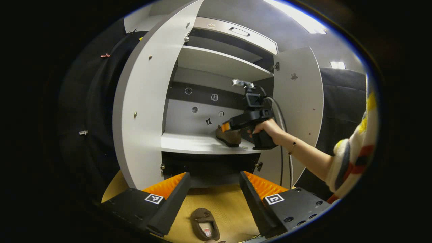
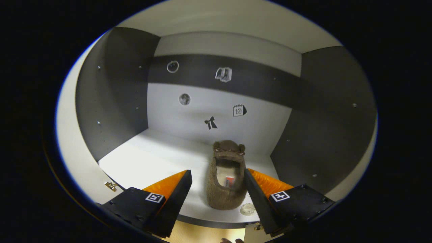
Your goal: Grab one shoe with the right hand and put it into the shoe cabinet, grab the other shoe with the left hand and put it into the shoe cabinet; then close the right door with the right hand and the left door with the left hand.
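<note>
A brown fuzzy shoe [image 2: 226, 182] stands on the white shelf [image 2: 152, 162] inside the shoe cabinet, toe toward the back wall. My right gripper [image 2: 217, 175] is open around its heel; one finger sits close beside the shoe and the other stands apart from it. In the left gripper view that gripper [image 1: 226, 127], held by a hand [image 1: 270, 130], reaches over the same shoe [image 1: 229, 136]. The other brown shoe [image 1: 204, 224] lies on the wooden floor [image 1: 233, 209] in front of the cabinet. My left gripper [image 1: 214, 185] hangs open above it, apart from it.
Both cabinet doors stand open: the left door [image 1: 145, 111] swings far out, the right door [image 1: 298, 101] sits behind the person's arm. An upper shelf [image 1: 219, 62] and a drawer front [image 1: 236, 32] lie above. A cable [image 1: 281, 158] hangs from the right gripper.
</note>
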A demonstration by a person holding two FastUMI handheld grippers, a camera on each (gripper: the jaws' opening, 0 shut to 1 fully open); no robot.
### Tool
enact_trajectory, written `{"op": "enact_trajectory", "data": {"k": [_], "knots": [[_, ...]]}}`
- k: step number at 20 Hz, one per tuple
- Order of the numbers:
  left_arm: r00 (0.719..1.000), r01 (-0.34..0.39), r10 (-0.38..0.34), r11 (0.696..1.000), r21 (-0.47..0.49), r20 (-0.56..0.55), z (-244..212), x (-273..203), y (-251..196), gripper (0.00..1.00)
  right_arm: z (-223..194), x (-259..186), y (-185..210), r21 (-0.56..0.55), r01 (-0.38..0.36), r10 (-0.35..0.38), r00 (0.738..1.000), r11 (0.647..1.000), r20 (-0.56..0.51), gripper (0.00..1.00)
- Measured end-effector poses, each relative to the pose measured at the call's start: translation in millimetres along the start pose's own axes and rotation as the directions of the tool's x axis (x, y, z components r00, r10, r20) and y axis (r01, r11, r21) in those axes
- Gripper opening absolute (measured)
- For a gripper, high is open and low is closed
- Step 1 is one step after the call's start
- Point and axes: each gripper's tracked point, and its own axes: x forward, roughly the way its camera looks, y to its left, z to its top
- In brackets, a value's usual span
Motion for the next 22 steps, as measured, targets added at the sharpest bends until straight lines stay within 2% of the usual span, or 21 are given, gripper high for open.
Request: {"op": "enact_trajectory", "data": {"k": [3, 6, 9, 12, 13, 15, 18, 20, 22], "knots": [[0.999, 0.004, -0.003, 1.000, 0.020, -0.051, -46.6, -1.6, 6.1, 0.94, 19.2, -70.1, -14.3, -0.014, 0.069, -0.066, 0.989, 0.998, 0.130, 0.98], [0.993, 0.021, -0.013, 0.998, 0.063, -0.117, -101.0, -1.2, 9.1, 0.94, 23.9, -137.6, -25.0, -0.009, 0.115, -0.111, 0.972, 0.993, 0.207, 0.98], [0.981, 0.008, 0.003, 0.998, 0.058, -0.196, -158.6, 3.8, 19.4, 0.94, 13.4, -189.0, -24.2, 0.004, 0.116, -0.114, 0.969, 0.993, 0.218, 0.98], [0.965, -0.053, 0.066, 0.997, 0.058, -0.254, -203.9, 13.8, 37.3, 0.92, 10.2, -229.0, -21.4, 0.025, 0.108, -0.111, 0.965, 0.994, 0.238, 0.98], [0.958, -0.070, 0.085, 0.996, 0.063, -0.272, -218.9, 18.5, 43.8, 0.82, 10.4, -237.2, -20.8, 0.030, 0.107, -0.111, 0.963, 0.994, 0.247, 0.98], [0.941, -0.085, 0.098, 0.995, 0.054, -0.324, -247.2, 29.4, 51.6, 0.82, 7.0, -250.7, -19.8, 0.026, 0.107, -0.110, 0.962, 0.994, 0.251, 0.98], [0.915, -0.103, 0.080, 0.994, -0.036, -0.396, -275.4, 34.9, 57.8, 0.82, 2.1, -255.8, -19.6, 0.019, 0.097, -0.099, 0.964, 0.995, 0.246, 0.98], [0.900, -0.153, 0.117, 0.987, -0.055, -0.421, -291.3, 42.2, 67.9, 0.81, -0.8, -254.5, -21.4, 0.026, 0.087, -0.091, 0.966, 0.996, 0.241, 0.98], [0.885, -0.191, 0.148, 0.980, -0.054, -0.441, -304.1, 51.3, 78.0, 0.75, -4.7, -250.9, -26.4, 0.029, 0.087, -0.091, 0.968, 0.996, 0.235, 0.98]]}}
